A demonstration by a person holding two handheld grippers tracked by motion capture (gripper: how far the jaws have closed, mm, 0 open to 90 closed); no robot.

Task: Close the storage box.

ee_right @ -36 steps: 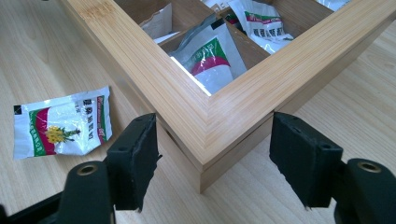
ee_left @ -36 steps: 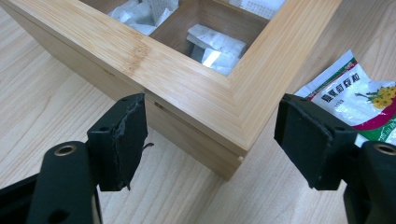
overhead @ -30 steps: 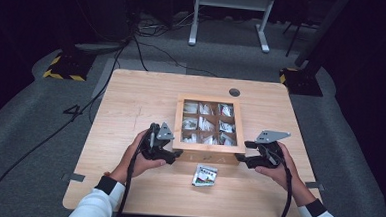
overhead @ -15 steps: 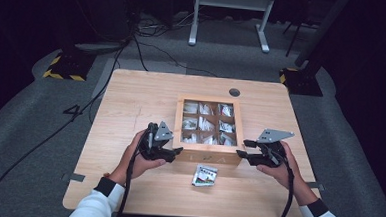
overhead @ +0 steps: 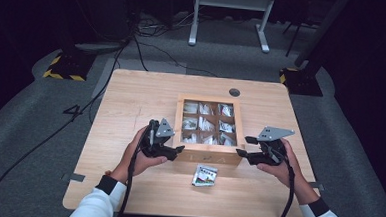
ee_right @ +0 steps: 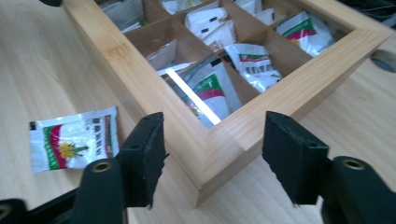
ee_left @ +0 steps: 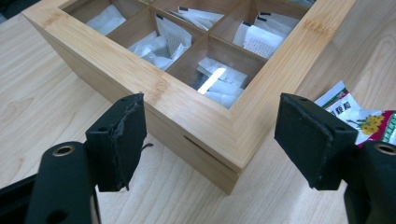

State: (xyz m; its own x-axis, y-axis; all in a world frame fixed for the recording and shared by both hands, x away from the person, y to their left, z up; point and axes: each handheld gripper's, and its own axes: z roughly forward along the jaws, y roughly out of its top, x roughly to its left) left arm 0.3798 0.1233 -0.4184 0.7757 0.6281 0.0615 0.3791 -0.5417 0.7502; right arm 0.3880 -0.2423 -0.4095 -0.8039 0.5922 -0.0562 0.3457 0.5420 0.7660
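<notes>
Both grippers: yours, jaws just reopened, gripping nothing
left gripper (overhead: 178, 149): straddles box (overhead: 207, 157) corner
right gripper (overhead: 239, 152): same, opposite corner
packet (overhead: 204, 176): loose on table (overhead: 131, 100)

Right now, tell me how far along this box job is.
Done: sachets fill the wooden box's compartments, and its glass lid looks closed. In hand: the left gripper and right gripper stand open at its two near corners, pads apart from the wood. Left: one sachet lies on the table in front of it.
</notes>
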